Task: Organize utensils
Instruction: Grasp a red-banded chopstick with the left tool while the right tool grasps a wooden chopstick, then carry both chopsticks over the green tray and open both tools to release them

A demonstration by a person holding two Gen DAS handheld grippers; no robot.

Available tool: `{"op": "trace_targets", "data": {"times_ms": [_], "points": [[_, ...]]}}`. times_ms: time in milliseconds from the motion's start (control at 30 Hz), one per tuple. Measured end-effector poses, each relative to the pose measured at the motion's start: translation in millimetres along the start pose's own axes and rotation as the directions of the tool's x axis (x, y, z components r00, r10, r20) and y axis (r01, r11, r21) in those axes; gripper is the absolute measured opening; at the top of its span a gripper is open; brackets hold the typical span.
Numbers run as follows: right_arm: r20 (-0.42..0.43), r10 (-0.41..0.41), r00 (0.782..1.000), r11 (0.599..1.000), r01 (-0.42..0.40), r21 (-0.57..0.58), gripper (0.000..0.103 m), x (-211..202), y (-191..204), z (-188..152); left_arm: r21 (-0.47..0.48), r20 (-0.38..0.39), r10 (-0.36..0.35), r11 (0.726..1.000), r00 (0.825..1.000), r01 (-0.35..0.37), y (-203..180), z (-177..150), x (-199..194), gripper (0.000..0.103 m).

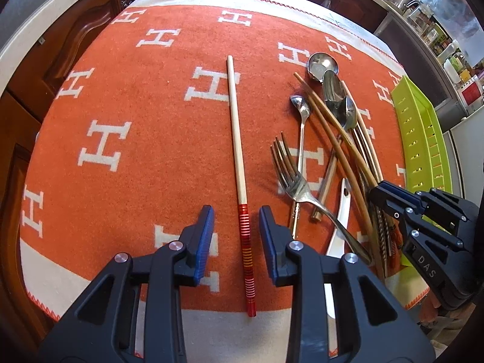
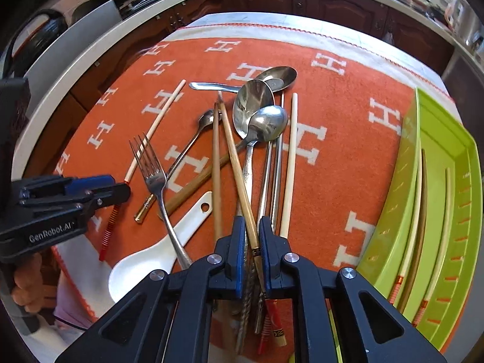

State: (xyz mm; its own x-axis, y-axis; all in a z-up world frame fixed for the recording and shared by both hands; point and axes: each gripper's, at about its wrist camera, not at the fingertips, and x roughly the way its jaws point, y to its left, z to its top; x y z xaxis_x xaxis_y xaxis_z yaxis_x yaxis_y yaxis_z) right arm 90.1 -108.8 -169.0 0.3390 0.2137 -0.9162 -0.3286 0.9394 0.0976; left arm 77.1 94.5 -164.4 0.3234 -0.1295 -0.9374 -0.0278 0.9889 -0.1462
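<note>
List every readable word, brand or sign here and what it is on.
"GenRobot.AI": on the side of the left gripper.
"DAS": on the side of the right gripper.
"H": repeated white letter on the orange cloth.
Labels on jars on the far counter: too small to read.

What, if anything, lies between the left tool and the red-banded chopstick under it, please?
Nothing visible does. The red-banded chopstick lies alone on the orange cloth, between the open fingers of the left tool, apart from the utensil pile.
</note>
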Motion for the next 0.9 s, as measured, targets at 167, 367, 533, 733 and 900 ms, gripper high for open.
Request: {"op": "trace_targets", "data": {"times_ms": [167, 367, 533, 733, 900], "points": [[0.010, 0.001, 1.000, 1.000, -0.001, 0.008, 0.009, 1, 0, -2, 0.004, 0.019, 0.022, 1.000, 1.000, -0.022, -2, -1, 0, 0.026], [0.023, 0.073, 0.997, 0.995, -0.075, 0.060, 0.007, -9, -4, -3, -0.047, 0.039, 0.018, 0.999, 0.999, -0.017, 7, -2, -2, 0.003], [0.041, 0.118, 0.992, 0.991, -0.121, 0.058, 0.006, -22, 2, -3, -0.083, 0.075, 0.025, 0.996, 0.997, -0.019, 14, -4, -12, 0.003], [0.078, 0.156, 0.985, 0.986, -0.161, 0.054, 0.006, -45, 9, -5, -0.089, 0.157, 0.039, 0.996, 0.987, -0.025, 13, -6, -43, 0.003], [0.105, 0.188, 0.976, 0.979, -0.195, 0.053, 0.006, -62, 12, -10, -0.064, 0.200, 0.038, 0.998, 0.979, -0.026, 5, -10, -64, 0.003]]}}
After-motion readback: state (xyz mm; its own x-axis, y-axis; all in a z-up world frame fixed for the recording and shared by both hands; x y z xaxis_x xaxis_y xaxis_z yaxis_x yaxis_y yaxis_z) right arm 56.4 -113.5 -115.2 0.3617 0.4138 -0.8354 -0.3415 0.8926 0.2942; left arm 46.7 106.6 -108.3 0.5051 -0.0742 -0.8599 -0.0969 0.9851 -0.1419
